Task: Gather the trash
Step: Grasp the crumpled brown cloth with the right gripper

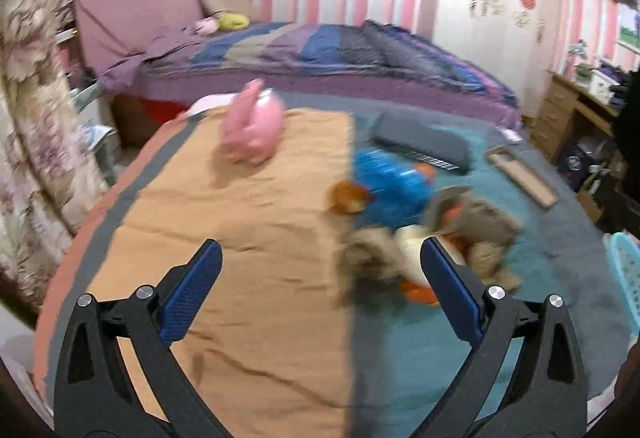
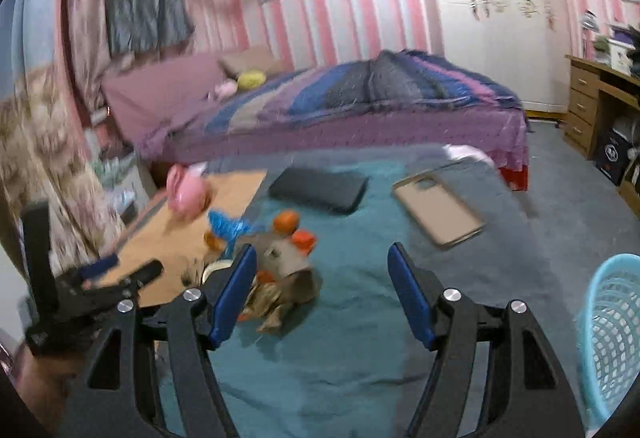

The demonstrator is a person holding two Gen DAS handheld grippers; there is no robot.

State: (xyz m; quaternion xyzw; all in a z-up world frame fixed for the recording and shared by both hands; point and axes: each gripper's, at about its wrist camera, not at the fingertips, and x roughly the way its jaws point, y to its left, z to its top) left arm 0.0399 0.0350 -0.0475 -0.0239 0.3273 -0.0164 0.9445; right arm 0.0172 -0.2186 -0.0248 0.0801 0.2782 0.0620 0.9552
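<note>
A heap of trash lies on the teal cloth: crumpled brown paper, a blue crinkled wrapper and orange scraps. My left gripper is open and empty, low over the orange cloth, the heap at its right finger. My right gripper is open and empty, the heap by its left finger. The left gripper also shows at the left of the right wrist view. A light blue mesh basket stands at the right.
A pink pouch sits on the orange cloth. A dark flat case and a phone case lie on the teal cloth. A purple bed, a wooden desk and a curtain surround the area.
</note>
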